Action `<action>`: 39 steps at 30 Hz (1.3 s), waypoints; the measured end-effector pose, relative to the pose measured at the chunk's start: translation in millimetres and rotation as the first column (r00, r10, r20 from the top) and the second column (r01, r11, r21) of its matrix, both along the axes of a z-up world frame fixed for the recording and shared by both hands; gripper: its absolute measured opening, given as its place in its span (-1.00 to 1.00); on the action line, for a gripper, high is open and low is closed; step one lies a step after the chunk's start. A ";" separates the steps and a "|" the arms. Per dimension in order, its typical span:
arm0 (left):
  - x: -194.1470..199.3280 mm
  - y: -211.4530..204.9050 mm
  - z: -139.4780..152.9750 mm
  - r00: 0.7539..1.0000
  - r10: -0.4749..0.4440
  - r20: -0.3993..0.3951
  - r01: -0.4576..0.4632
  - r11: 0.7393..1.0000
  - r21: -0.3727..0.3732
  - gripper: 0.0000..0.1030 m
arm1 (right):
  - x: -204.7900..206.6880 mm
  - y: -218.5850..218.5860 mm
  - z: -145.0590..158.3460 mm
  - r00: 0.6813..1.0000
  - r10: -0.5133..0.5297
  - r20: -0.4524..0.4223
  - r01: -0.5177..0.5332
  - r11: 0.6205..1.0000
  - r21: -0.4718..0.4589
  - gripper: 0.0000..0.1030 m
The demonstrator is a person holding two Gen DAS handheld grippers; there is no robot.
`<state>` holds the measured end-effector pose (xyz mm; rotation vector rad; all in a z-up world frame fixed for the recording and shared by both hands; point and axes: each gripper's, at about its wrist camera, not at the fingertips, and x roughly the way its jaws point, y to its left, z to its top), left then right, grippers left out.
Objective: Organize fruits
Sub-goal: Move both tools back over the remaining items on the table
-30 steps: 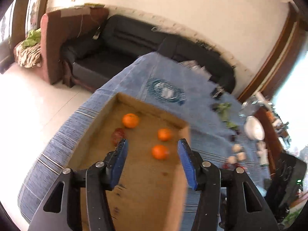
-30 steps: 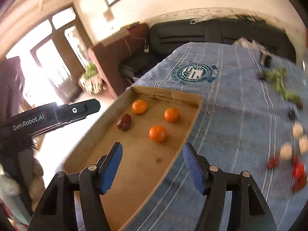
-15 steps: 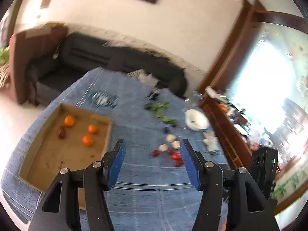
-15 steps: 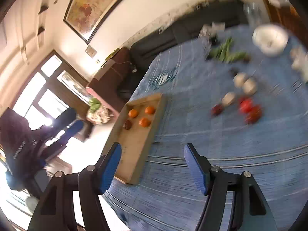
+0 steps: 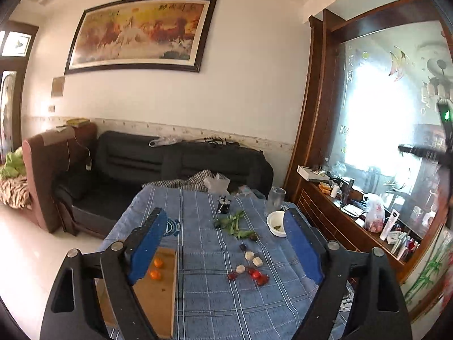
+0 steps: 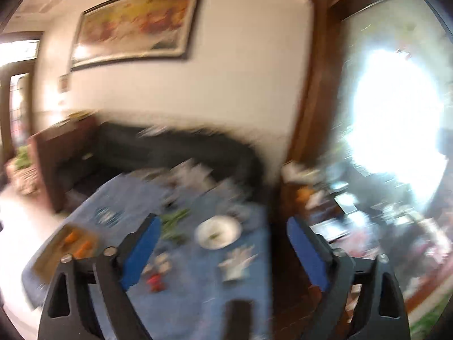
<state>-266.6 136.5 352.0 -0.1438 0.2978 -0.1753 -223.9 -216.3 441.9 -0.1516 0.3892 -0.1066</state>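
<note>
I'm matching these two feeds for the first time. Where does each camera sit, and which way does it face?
Left wrist: on the left gripper, high over the near end of the blue-clothed table, facing the black sofa; its own open blue-padded fingers show.
Right wrist: on the right gripper, same direction, heavily motion-blurred; its open fingers show.
Shared: cardboard tray with oranges, white bowl, horse painting.

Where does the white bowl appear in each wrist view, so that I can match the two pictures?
Left wrist: white bowl right of centre on the blue cloth, beside the right claw finger.
Right wrist: white bowl, blurred, at centre between the claw fingers.
Shared landmark: the framed painting on the wall.
</note>
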 end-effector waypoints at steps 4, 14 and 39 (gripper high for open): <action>21.3 -22.1 -30.3 0.997 -0.038 -0.071 0.039 0.999 0.016 0.67 | -1.4 -7.9 -35.3 0.997 0.070 -0.014 -0.068 0.994 0.086 0.95; 87.6 -68.8 -130.6 0.952 -0.096 -0.292 0.079 0.994 -0.070 0.67 | 25.6 66.2 -292.7 0.940 0.295 -0.174 -0.290 0.956 0.053 0.93; 107.6 -156.0 -178.1 0.898 -0.242 -0.368 0.217 0.970 -0.110 0.67 | -6.4 13.1 -366.8 0.964 0.173 -0.200 -0.055 0.871 0.488 0.90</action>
